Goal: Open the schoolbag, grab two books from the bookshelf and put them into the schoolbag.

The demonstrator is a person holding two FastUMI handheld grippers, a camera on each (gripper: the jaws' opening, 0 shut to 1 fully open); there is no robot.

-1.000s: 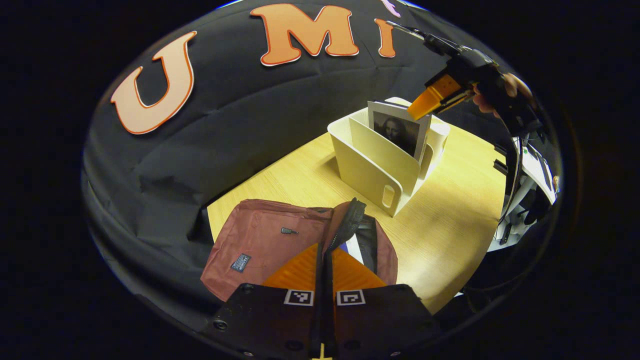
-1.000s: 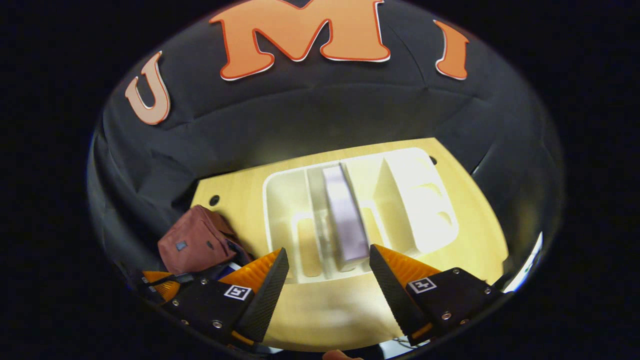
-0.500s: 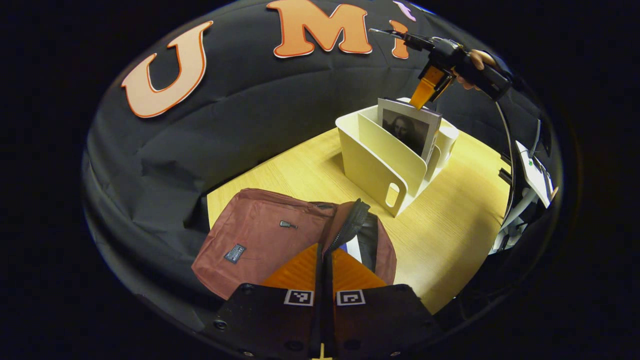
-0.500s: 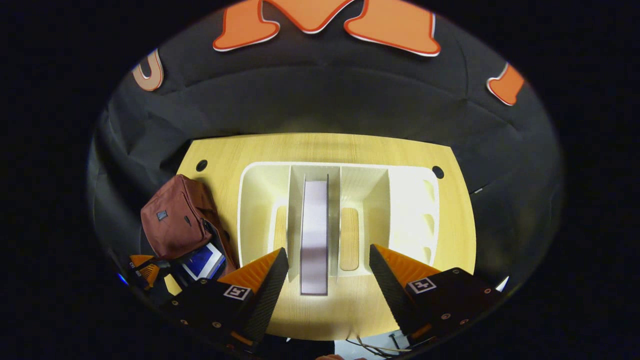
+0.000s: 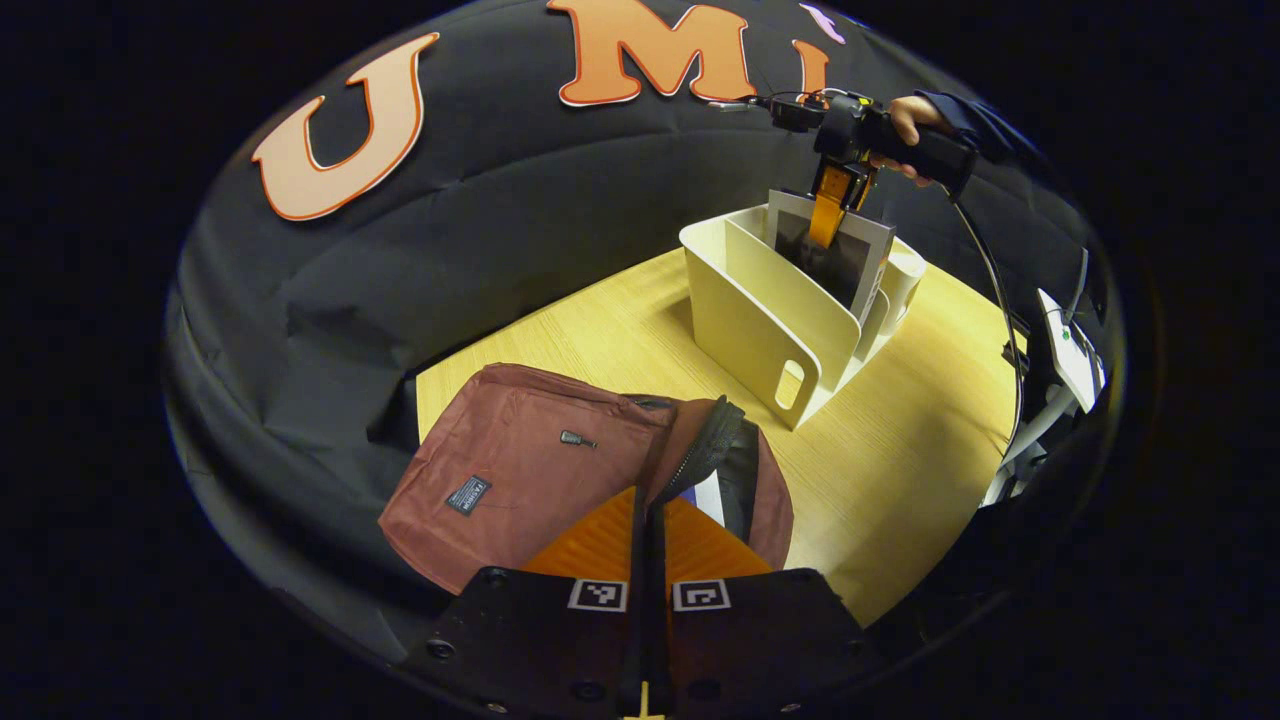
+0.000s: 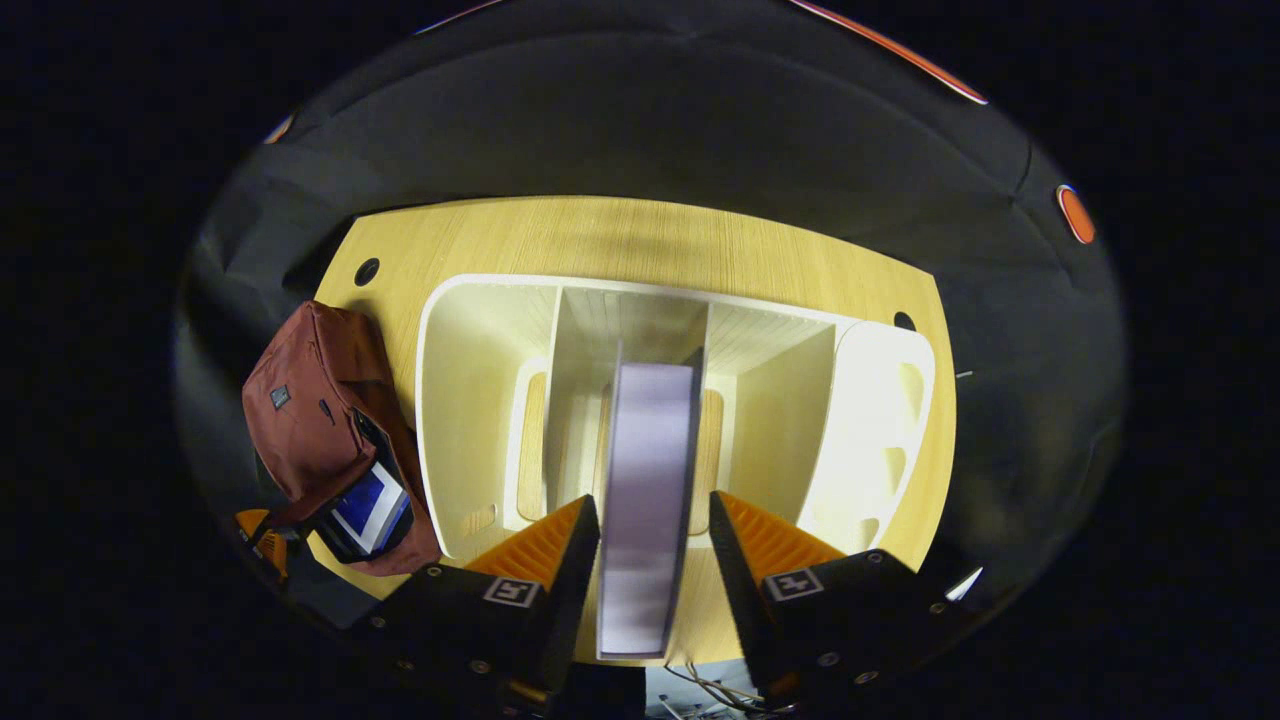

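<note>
My right gripper (image 6: 645,560) is straddling the book (image 6: 648,470) from above, jaws spread with a sliver of gap either side, so not clamped yet. The book stands upright in the middle slot of the shelf (image 6: 470,330), toward the back of the surface (image 6: 620,235). It looks like a thin paperback: light, a bit floppy, glossy cover. I'd pinch it near the top edge, centered along its length, so it doesn't swing or slip out.

My left gripper (image 5: 645,515) has its jaws pressed together, apparently pinching the bag's (image 5: 520,470) flap to hold it open near the surface's front left corner; one book (image 6: 370,505) is already inside.

Versus half a second ago, the right gripper has dropped lower and narrowed around the book; the left hasn't budged.
</note>
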